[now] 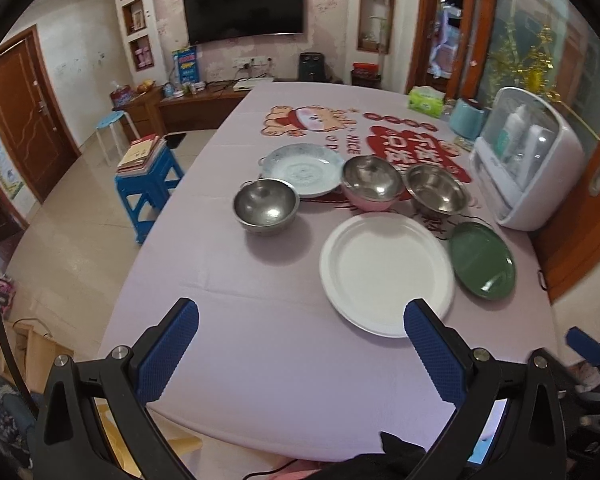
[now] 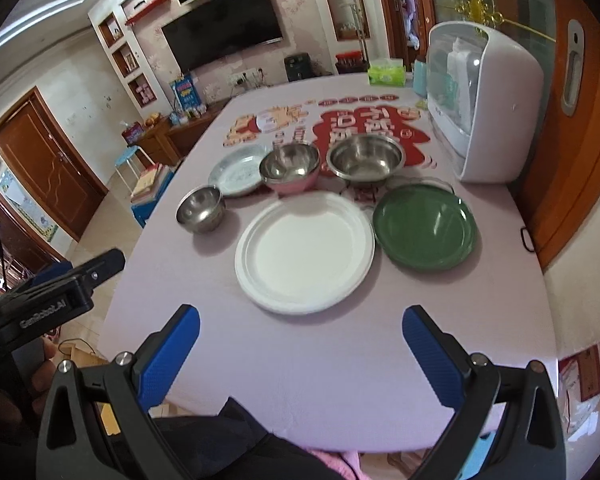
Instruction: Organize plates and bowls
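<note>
Both the left hand-held gripper [image 1: 300, 354] and right hand-held gripper [image 2: 300, 354] gape apart, empty. White plate [image 2: 304, 252] lies just ahead on the counter [image 2: 340, 380]; pinch its near rim squarely.

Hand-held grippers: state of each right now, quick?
Left hand-held gripper: open, holding nothing, above the near part of the table.
Right hand-held gripper: open, holding nothing, short of the white plate.
</note>
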Tool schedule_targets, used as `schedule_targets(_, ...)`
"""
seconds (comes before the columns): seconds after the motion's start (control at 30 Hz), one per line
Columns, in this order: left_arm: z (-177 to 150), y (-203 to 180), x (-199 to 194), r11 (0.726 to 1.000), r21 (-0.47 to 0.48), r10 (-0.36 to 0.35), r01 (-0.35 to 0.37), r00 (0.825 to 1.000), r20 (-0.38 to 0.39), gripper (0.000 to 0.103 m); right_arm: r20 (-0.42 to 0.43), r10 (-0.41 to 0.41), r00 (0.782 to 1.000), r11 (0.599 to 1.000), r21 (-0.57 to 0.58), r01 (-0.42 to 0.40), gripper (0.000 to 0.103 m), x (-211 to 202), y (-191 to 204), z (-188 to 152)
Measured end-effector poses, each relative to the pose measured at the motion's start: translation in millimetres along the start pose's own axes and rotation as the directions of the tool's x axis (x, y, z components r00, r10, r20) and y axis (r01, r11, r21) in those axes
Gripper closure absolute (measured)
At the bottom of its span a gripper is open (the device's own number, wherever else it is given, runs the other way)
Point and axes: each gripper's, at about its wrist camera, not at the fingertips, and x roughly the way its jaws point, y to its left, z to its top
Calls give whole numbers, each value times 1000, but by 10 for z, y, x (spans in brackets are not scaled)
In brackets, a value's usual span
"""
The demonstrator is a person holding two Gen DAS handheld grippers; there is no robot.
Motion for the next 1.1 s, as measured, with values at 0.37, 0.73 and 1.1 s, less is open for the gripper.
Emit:
schedule_targets(0.37,190,85,325,1000,17,11,-10,999,-31,1,37,-71,997,997,8,71,1,250,-243,279)
schedule_targets(0.73,438,10,849,999,46,-24,28,996,-82,1,-76,-30,997,998,52,34,1,815,-480,372)
schedule_targets(1.1,654,-185,1675,993,90,-60,81,976,-208,1,-189,21,982,997,79,-6,2,1427,-667,555)
